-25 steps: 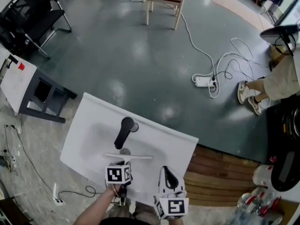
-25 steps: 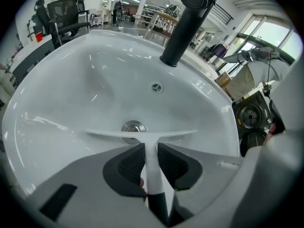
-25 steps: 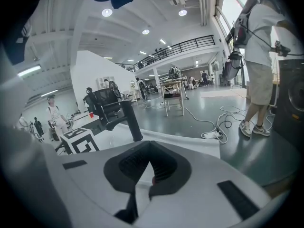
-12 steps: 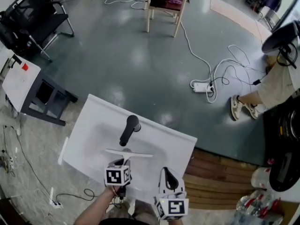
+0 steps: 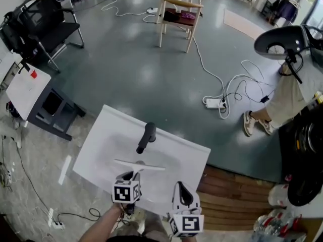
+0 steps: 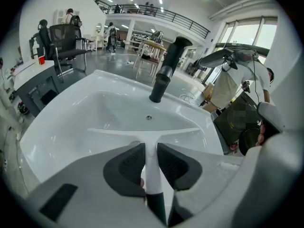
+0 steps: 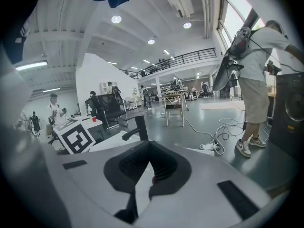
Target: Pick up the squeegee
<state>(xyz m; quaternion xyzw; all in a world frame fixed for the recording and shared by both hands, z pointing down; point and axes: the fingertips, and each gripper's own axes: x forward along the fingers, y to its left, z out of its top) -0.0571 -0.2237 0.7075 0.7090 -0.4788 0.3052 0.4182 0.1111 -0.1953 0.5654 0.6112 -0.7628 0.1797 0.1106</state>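
A white squeegee [image 5: 139, 166] with a long thin blade hangs just above the basin of a white sink [image 5: 96, 145], in front of the black faucet [image 5: 146, 137]. My left gripper [image 5: 132, 177] is shut on its handle; in the left gripper view the handle of the squeegee [image 6: 148, 132] runs straight up between the dark pads [image 6: 130, 163], with the blade crosswise beyond the tips. My right gripper [image 5: 182, 191] hovers to the right of it over the sink's near edge. Its jaws meet at the tips with nothing between them in the right gripper view [image 7: 151, 167].
A person [image 5: 290, 79] stands at the right near a power strip with tangled cables [image 5: 214, 103]. A wooden chair [image 5: 176, 9] stands at the back, a black office chair [image 5: 35, 24] and a white side table [image 5: 25, 92] at the left. Wooden planks [image 5: 237, 190] lie right of the sink.
Both grippers have risen, and the squeegee has come up off the basin in the left one. The head view has tilted, so more of the room's far side shows.
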